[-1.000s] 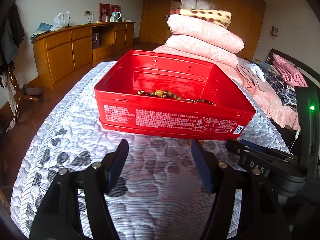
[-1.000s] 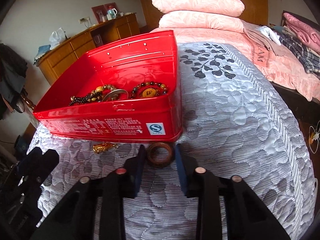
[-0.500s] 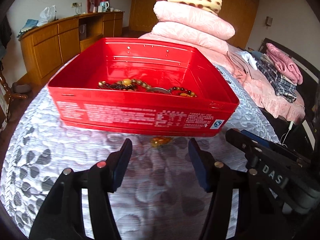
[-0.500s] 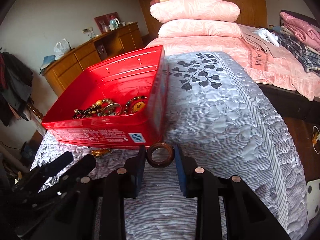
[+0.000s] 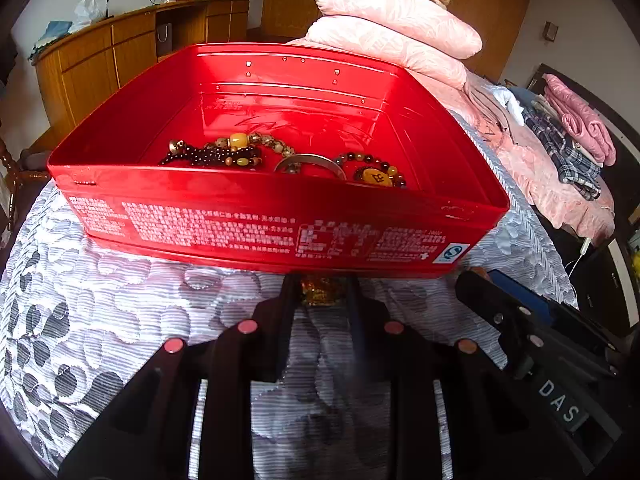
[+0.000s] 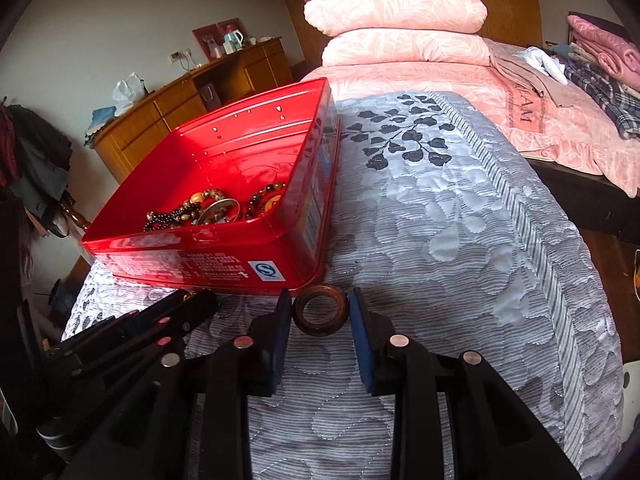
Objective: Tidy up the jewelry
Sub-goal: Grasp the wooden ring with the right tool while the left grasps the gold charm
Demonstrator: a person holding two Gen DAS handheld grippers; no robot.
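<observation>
A red tin stands on the grey leaf-patterned quilt. It holds several beaded bracelets and a silver bangle. A small gold trinket lies on the quilt against the tin's near wall. My left gripper has its jaws closing on it, and both pads touch its sides. My right gripper is shut on a brown wooden ring, held by the tin's near right corner. The left gripper's fingers show at the lower left of the right wrist view.
Pink pillows are stacked behind the tin. A wooden dresser lines the left wall. Folded clothes lie on a second bed to the right. The quilt drops off at its right edge.
My left gripper has moved in toward the tin's near wall, and its jaws have narrowed from wide open onto the gold trinket. The right gripper still holds the wooden ring.
</observation>
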